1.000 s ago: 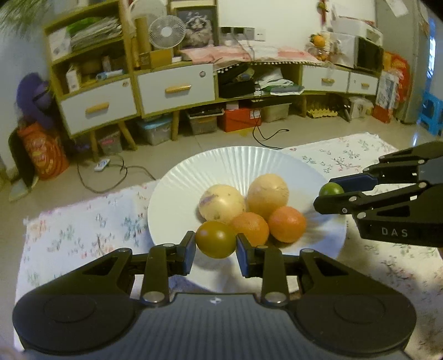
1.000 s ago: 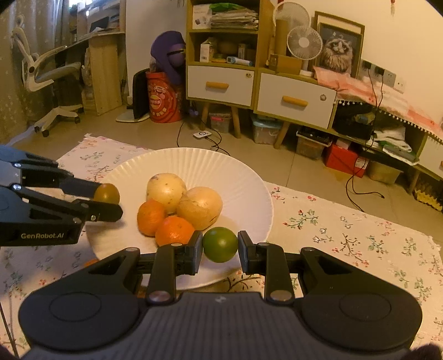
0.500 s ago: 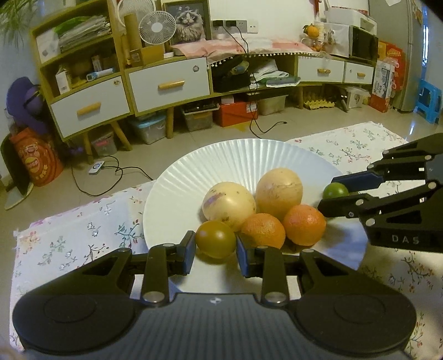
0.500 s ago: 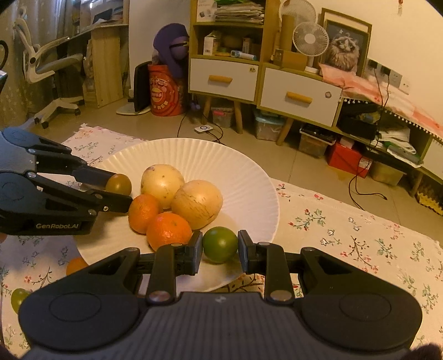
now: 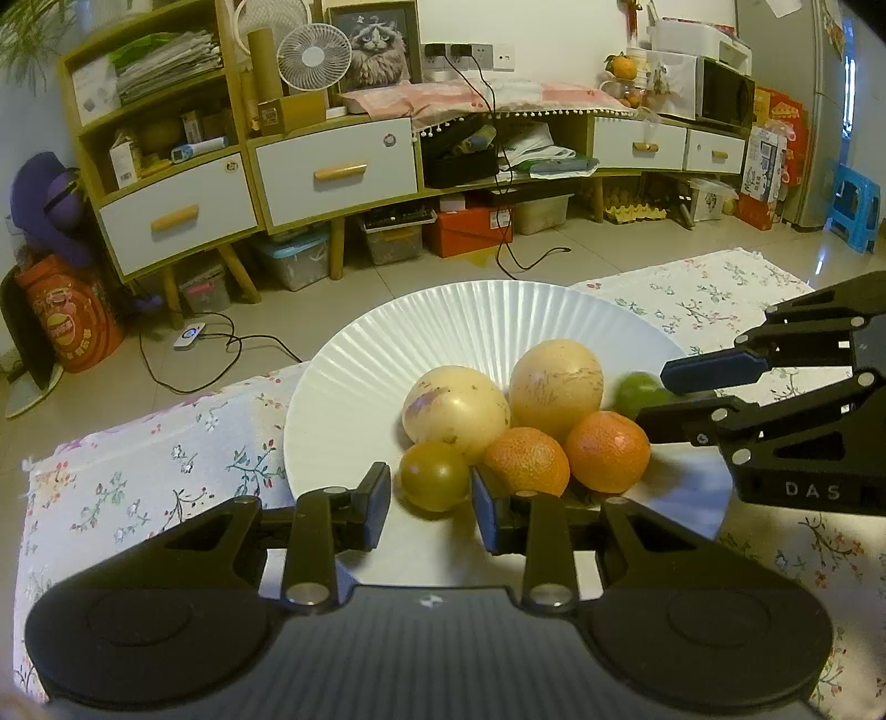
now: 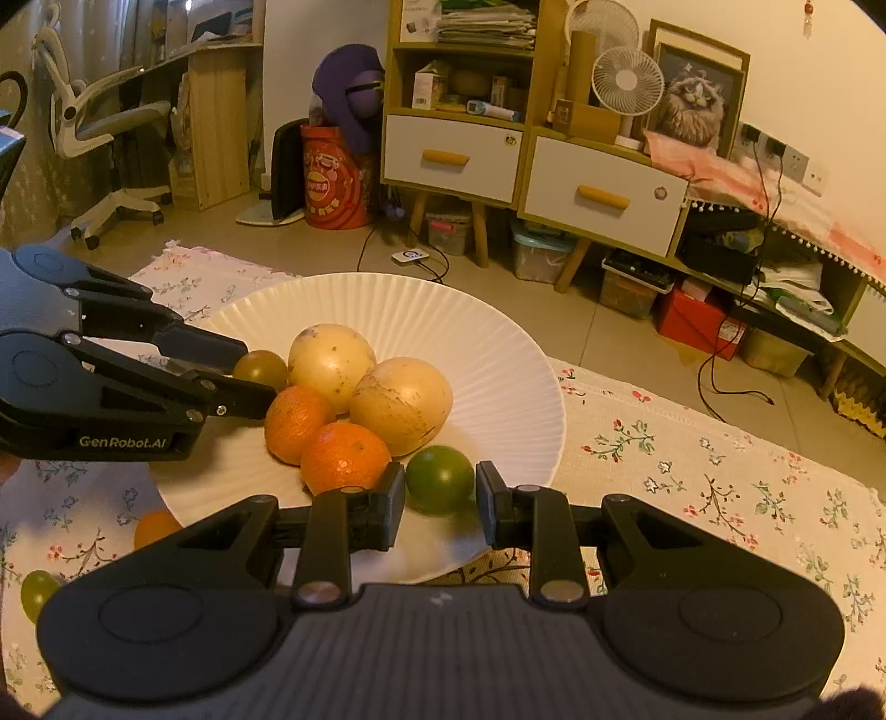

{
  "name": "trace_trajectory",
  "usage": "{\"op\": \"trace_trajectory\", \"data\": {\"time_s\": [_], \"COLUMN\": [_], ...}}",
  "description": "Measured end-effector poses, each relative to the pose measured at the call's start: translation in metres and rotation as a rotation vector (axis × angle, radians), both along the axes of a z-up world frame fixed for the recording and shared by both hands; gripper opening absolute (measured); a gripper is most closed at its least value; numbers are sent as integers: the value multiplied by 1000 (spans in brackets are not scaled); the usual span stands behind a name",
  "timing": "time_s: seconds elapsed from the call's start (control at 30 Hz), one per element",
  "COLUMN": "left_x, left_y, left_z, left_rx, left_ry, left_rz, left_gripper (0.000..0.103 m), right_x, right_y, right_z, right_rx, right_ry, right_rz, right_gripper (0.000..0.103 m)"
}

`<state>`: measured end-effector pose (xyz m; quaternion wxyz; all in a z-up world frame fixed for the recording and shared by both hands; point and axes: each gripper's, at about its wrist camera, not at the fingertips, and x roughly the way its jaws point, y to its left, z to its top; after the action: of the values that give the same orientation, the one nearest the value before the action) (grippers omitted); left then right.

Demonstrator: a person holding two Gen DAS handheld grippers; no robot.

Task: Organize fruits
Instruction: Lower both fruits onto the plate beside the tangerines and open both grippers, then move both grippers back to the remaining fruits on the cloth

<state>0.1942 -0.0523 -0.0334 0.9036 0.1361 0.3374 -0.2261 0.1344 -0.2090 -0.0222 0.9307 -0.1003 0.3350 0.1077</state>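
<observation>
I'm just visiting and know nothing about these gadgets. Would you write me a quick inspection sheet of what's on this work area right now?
Surface: floral tablecloth carrying a white ribbed plate.
Job's things: on the plate, two pale yellow round fruits, two oranges, an olive-brown fruit and a green lime.
Clutter: off the plate, another orange and a green fruit lie on the cloth.
Grippers: left gripper is open around the olive-brown fruit; right gripper is open around the lime.
Cables: black cords trail over the floor.
Surroundings: drawer cabinet, desk fan, cat picture, office chair.
</observation>
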Motion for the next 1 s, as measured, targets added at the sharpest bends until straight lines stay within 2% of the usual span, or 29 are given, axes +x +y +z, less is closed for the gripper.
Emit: {"op": "trace_trajectory", "data": {"time_s": [0.1,0.23,0.5,0.73,1.0], "left_x": [-1,-6,-22,-42,-62], "left_y": [1,1,8,10,16], "left_z": [2,5,14,20,23], "left_rx": [-3,-2,-15,-7,-10], "left_ry": [3,-3,-10,-15,0], "left_rz": [4,8,20,14,23], "left_gripper": [27,40,46,51,60], "right_x": [-2,-8,-22,-39,-62], "right_y": [0,1,9,14,19], "right_z": [2,8,20,29,34], "right_rx": [2,-6,-18,-27,-9], "right_ry": [6,0,-13,-25,-25], "right_rz": [-7,-10,-10,-24,-42], "right_gripper": [30,37,48,49,55]}}
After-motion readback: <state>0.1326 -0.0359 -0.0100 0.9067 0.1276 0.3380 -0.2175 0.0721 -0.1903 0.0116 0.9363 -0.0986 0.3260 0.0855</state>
